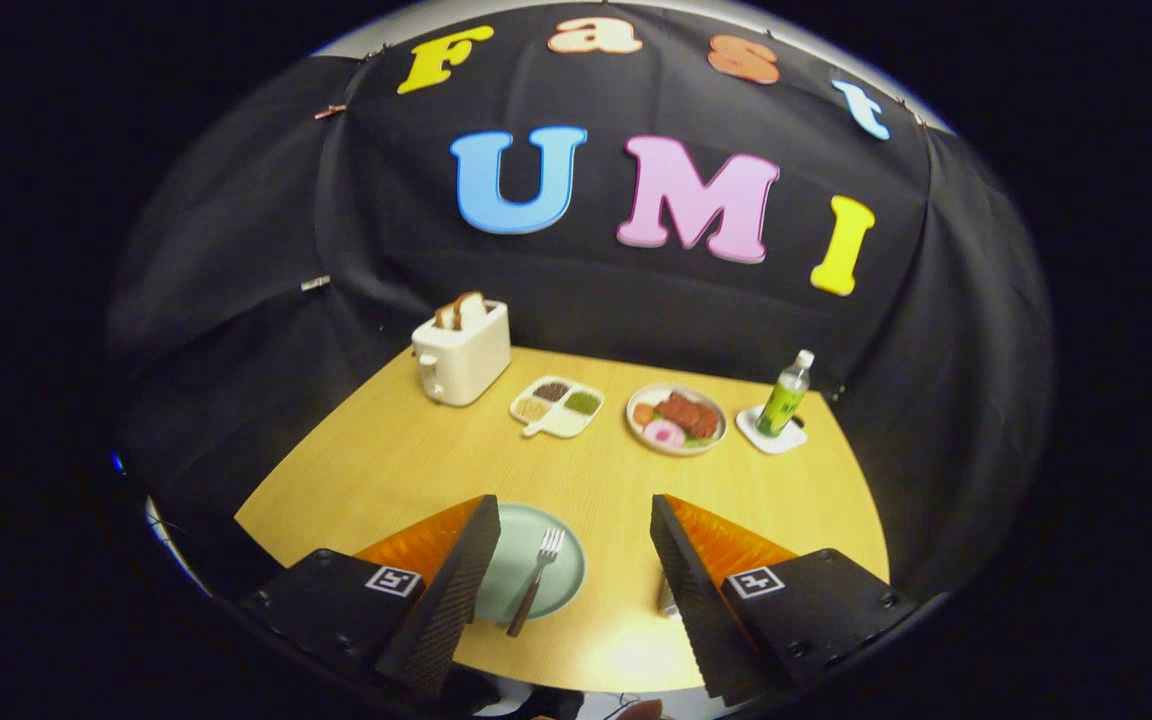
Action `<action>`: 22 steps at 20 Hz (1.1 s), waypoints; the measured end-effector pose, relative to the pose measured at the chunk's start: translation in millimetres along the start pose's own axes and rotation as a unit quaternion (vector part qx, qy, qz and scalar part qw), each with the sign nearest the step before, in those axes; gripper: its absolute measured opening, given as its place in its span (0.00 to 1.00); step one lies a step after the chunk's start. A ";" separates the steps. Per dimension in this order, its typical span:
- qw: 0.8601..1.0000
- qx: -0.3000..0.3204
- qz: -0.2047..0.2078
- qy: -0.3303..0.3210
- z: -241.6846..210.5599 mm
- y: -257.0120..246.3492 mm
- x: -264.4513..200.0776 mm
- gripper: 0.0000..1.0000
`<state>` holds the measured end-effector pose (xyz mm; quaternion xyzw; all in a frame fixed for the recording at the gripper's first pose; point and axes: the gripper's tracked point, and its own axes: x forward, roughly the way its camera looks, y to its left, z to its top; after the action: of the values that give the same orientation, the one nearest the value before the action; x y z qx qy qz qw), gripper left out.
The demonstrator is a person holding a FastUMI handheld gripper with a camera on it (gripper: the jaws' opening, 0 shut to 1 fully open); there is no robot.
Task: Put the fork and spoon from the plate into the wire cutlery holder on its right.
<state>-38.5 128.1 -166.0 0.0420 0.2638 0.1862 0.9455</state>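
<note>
the tool (576, 560) hangs with fingers apart above the counter (616, 480); the fork (536, 580) lies on the green plate (526, 560), ungrasped; next, descend and straddle its handle.

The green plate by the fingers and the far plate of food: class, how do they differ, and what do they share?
The green plate lies between the open gripper fingers; the food plate sits far beyond them, beside the bottle. The green plate carries a fork, tines pointing away; the food plate is heaped with red, pink and orange food. Both are round and rest flat on the wooden table.
</note>
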 end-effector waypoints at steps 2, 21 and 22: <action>0.998 0.018 0.011 0.062 -43.6 13.7 21.2 0.92; 0.959 0.065 -0.045 0.272 -191.8 32.2 150.9 0.30; 0.957 0.062 -0.052 0.280 -192.2 28.3 148.9 0.23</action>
<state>-28.9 206.5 -397.7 0.0332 0.5307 0.1240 0.8378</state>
